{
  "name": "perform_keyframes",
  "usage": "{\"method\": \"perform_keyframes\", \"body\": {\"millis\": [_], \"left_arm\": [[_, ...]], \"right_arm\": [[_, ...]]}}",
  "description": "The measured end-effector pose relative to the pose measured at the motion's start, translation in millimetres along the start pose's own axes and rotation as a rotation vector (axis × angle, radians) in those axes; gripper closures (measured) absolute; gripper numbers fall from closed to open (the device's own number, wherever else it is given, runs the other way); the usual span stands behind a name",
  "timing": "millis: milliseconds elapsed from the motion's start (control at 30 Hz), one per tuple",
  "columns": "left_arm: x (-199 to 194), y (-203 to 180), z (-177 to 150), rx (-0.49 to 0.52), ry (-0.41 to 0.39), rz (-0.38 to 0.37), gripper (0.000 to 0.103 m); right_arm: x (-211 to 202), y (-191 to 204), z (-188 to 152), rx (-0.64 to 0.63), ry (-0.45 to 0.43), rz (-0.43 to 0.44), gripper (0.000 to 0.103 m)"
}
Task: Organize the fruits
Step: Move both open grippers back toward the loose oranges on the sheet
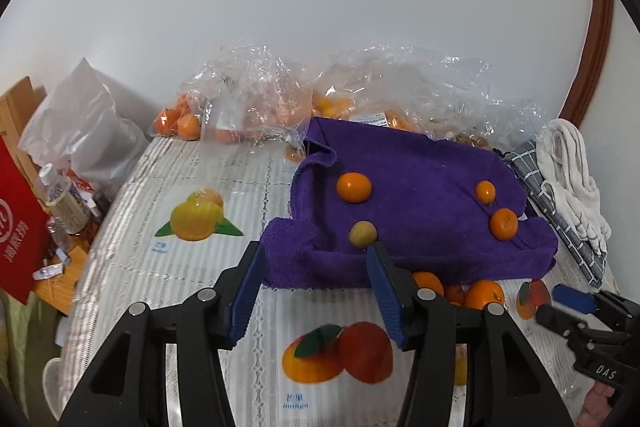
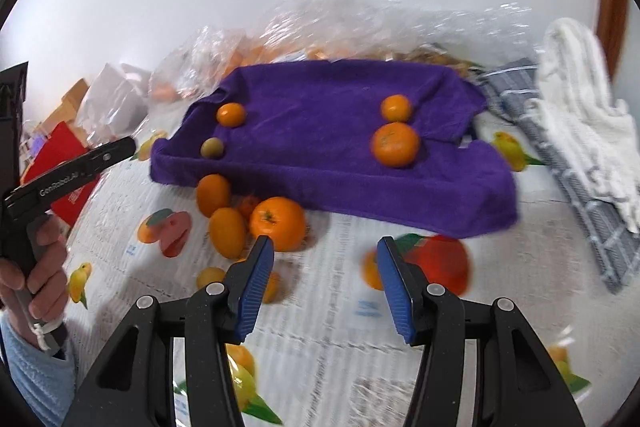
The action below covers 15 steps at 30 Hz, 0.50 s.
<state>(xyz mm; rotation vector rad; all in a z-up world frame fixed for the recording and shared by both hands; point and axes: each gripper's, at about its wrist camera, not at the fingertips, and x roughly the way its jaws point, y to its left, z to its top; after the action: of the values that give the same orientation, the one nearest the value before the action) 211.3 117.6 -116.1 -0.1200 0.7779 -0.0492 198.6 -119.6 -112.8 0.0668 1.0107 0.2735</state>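
Note:
A purple towel (image 1: 420, 195) (image 2: 320, 131) lies on the table. On it sit three orange citrus fruits (image 1: 353, 187) (image 2: 395, 144) and one small yellow-green fruit (image 1: 363, 234) (image 2: 211, 148). Several loose oranges (image 2: 277, 223) (image 1: 484, 294) lie on the tablecloth just in front of the towel's near edge. My left gripper (image 1: 316, 255) is open and empty, just short of the towel's near edge. My right gripper (image 2: 326, 247) is open and empty, over the tablecloth, its left finger beside the biggest loose orange.
Clear plastic bags of oranges (image 1: 248, 107) (image 2: 320, 27) line the wall behind the towel. A grey checked cloth (image 1: 560, 211) (image 2: 568, 155) and white towel (image 1: 572, 179) (image 2: 584, 107) lie at the right. A red bag (image 1: 20, 223), bottle (image 1: 64, 203) and clutter sit off the left edge.

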Motion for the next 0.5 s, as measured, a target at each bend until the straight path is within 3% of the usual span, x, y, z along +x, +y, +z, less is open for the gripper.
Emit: {"method": "perform_keyframes", "body": {"millis": [267, 500], "left_arm": [[25.3, 6.0, -17.6, 0.014, 0.035, 0.022, 0.052], [32.2, 8.7, -22.4, -0.024, 0.049, 0.001, 0.052]], "right_arm": [[49.1, 25.9, 10.6, -0.127, 0.095, 0.027, 0.05], [73.1, 22.8, 11.9, -0.102, 0.102, 0.084, 0.05]]}}
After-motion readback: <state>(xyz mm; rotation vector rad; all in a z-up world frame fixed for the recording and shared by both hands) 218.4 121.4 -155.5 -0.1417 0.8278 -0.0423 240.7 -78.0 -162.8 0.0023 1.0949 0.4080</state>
